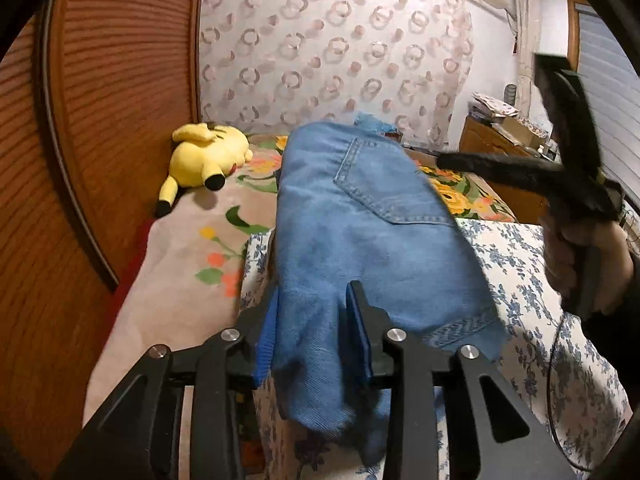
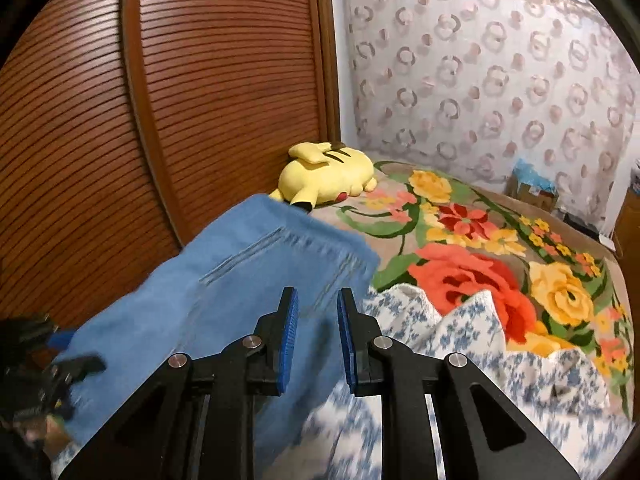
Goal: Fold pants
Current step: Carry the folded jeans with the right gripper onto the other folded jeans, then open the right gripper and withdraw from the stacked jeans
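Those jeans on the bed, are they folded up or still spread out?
Folded, at least partly. The jeans lie as a compact doubled bundle, back pocket on top, a hem at the near edge. One end sits between the left tool's pads.

My right gripper (image 2: 318, 320) points down at the bed, its blue-padded fingers (image 2: 289, 336) standing a little apart with nothing pinched between them. Behind them the blue denim pants (image 2: 224, 288) lie in a folded heap, blurred, stretching from the lower left up toward the middle. At the far left edge I can make out my left gripper (image 2: 76, 366), dark and smeared, at the pants' edge. A white cover with small blue flowers (image 2: 480, 344) lies rumpled to the right, over a blanket with large red and yellow blooms (image 2: 472, 248). A yellow plush toy (image 2: 328, 178) rests beside the slatted wooden wardrobe (image 2: 160, 120).
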The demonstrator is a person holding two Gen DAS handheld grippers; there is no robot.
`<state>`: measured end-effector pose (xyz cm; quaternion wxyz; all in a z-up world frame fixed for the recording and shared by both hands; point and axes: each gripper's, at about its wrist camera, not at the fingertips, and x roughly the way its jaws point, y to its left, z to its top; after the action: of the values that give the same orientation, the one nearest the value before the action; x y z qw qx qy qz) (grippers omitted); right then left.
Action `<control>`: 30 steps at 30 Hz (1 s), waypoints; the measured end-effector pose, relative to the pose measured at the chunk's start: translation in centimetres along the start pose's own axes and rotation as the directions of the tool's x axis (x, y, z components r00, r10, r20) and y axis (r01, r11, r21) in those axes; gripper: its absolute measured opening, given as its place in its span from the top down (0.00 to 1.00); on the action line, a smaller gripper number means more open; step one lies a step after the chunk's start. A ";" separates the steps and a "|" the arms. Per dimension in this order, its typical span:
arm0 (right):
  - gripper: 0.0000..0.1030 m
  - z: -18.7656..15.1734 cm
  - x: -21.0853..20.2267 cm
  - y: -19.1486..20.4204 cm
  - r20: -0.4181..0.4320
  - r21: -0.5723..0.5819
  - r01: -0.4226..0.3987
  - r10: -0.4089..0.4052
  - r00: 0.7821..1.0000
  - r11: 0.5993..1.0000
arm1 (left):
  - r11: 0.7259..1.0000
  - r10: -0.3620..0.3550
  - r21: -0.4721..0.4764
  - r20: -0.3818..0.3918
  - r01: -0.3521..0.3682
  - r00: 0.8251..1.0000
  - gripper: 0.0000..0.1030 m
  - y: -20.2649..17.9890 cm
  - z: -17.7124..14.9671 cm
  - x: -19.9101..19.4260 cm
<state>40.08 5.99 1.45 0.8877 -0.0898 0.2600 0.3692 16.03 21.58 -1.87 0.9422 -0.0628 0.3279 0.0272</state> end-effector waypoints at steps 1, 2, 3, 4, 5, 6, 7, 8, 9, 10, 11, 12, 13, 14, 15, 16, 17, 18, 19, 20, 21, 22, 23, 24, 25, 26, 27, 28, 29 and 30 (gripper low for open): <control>0.81 -0.7 -0.7 -0.1 0.003 0.001 0.000 0.000 1.000 1.000 | 1.000 0.001 0.005 0.005 -0.001 1.000 0.66 -0.3 0.1 -0.4; 0.81 -1.1 -1.7 0.0 0.006 0.004 0.002 -0.002 1.000 1.000 | 1.000 0.007 0.013 0.017 -0.007 1.000 0.65 -0.7 0.2 -1.1; 0.81 -1.7 -2.7 0.1 0.009 0.008 0.001 -0.001 1.000 1.000 | 1.000 0.009 0.018 0.026 -0.010 1.000 0.63 -0.9 0.2 -1.5; 0.81 -2.2 -3.6 0.2 0.011 0.014 0.001 -0.001 1.000 1.000 | 1.000 0.008 0.023 0.040 -0.009 0.999 0.62 -1.2 0.3 -2.1; 0.81 -2.6 -4.7 0.2 0.013 0.021 0.004 -0.005 1.000 1.000 | 1.000 0.005 0.028 0.052 -0.007 0.999 0.61 -1.6 0.4 -2.7; 0.81 -3.1 -5.7 0.1 0.018 0.030 0.011 -0.012 1.000 0.999 | 0.999 0.005 0.031 0.059 -0.007 0.998 0.59 -1.8 0.4 -3.1; 0.81 -3.5 -6.7 0.2 0.026 0.036 0.016 -0.017 1.000 0.999 | 0.999 0.002 0.037 0.071 -0.005 0.997 0.58 -2.4 0.4 -3.8; 0.81 -4.0 -8.0 0.3 0.034 0.043 0.019 -0.021 0.999 0.999 | 0.999 -0.004 0.040 0.076 0.001 0.997 0.58 -2.7 0.5 -4.1; 0.81 -4.4 -9.1 0.3 0.039 0.050 0.024 -0.026 0.999 0.998 | 0.999 -0.009 0.045 0.080 0.005 0.997 0.57 -3.1 0.5 -4.4; 0.81 -4.7 -9.9 0.4 0.043 0.056 0.029 -0.032 0.999 0.998 | 0.999 -0.013 0.050 0.086 0.009 0.996 0.51 -3.7 0.5 -4.9; 0.81 -5.2 -11.0 0.3 0.048 0.063 0.038 -0.041 0.998 0.997 | 0.998 -0.021 0.059 0.096 0.015 0.995 0.48 -4.3 0.5 -5.4; 0.81 -5.7 -12.1 0.5 0.053 0.066 0.044 -0.048 0.997 0.997 | 0.998 -0.024 0.063 0.100 0.018 0.995 0.47 -4.7 0.5 -5.6; 0.81 -6.1 -13.0 0.7 0.057 0.068 0.052 -0.056 0.997 0.996 | 0.997 -0.029 0.070 0.104 0.022 0.994 0.41 -5.3 0.4 -5.9; 0.81 -6.6 -13.9 0.7 0.063 0.069 0.065 -0.070 0.996 0.995 | 0.997 -0.037 0.077 0.111 0.028 0.993 0.36 -5.9 0.4 -6.3; 0.81 -6.9 -14.7 0.8 0.065 0.070 0.077 -0.082 0.995 0.995 | 0.996 -0.043 0.079 0.115 0.034 0.992 0.32 -6.3 0.3 -6.5; 0.81 -7.6 -15.6 1.1 0.067 0.070 0.085 -0.089 0.994 0.994 | 0.996 -0.051 0.081 0.122 0.041 0.991 0.26 -6.7 0.3 -6.8; 0.81 -8.1 -16.4 1.2 0.069 0.073 0.093 -0.098 0.993 0.993 | 0.995 -0.063 0.084 0.129 0.052 0.990 0.24 -7.3 0.2 -7.1; 0.79 -8.6 -17.2 1.2 0.072 0.078 0.098 -0.104 0.992 0.992 | 0.994 -0.076 0.088 0.131 0.064 0.989 0.23 -7.8 0.1 -7.3; 0.79 -9.1 -18.3 1.6 0.075 0.081 0.104 -0.110 0.991 0.991 | 0.993 -0.083 0.092 0.130 0.071 0.988 0.23 -8.4 0.1 -7.6; 0.79 -9.5 -19.1 1.7 0.079 0.086 0.113 -0.119 0.990 0.990 | 0.993 -0.083 0.093 0.130 0.072 0.988 0.23 -8.8 0.0 -7.7; 0.78 -10.1 -20.1 1.9 0.084 0.091 0.119 -0.127 0.988 0.989 | 0.993 -0.076 0.096 0.127 0.064 0.989 0.23 -9.4 0.0 -7.8; 0.78 -10.6 -20.8 1.9 0.086 0.095 0.126 -0.134 0.987 0.987 | 0.994 -0.070 0.097 0.129 0.057 0.989 0.23 -9.7 -0.1 -7.9; 0.78 -11.1 -21.7 2.2 0.087 0.099 0.135 -0.143 0.986 0.986 | 0.994 -0.063 0.102 0.136 0.049 0.989 0.23 -10.3 -0.2 -8.1; 0.77 -11.7 -22.4 2.2 0.088 0.104 0.144 -0.154 0.984 0.984 | 0.993 -0.061 0.108 0.143 0.046 0.988 0.23 -10.8 -0.3 -8.3; 0.74 -12.3 -23.2 2.4 0.090 0.110 0.157 -0.167 0.982 0.981 | 0.992 -0.062 0.113 0.146 0.046 0.987 0.23 -11.3 -0.5 -8.5; 0.72 -12.8 -24.1 2.5 0.093 0.117 0.169 -0.181 0.979 0.979 | 0.991 -0.071 0.123 0.146 0.054 0.987 0.23 -12.0 -0.8 -8.6; 0.70 -13.2 -24.9 2.5 0.096 0.122 0.178 -0.191 0.977 0.976 | 0.990 -0.078 0.126 0.144 0.060 0.986 0.23 -12.5 -0.9 -8.8; 0.67 -13.5 -25.7 2.7 0.098 0.129 0.190 -0.203 0.974 0.973 | 0.990 -0.085 0.128 0.142 0.067 0.986 0.23 -13.0 -1.1 -8.9; 0.66 -13.8 -26.6 2.9 0.100 0.135 0.203 -0.217 0.971 0.970 | 0.988 -0.093 0.133 0.139 0.074 0.986 0.23 -13.5 -1.2 -9.1; 0.62 -14.1 -27.7 3.1 0.106 0.143 0.222 -0.238 0.966 0.965 | 0.988 -0.099 0.134 0.137 0.080 0.986 0.23 -14.0 -1.3 -9.2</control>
<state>15.92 -13.63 4.21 0.9428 -0.0387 0.2164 0.2508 9.28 7.45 4.27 0.9656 -0.0148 0.2576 -0.0319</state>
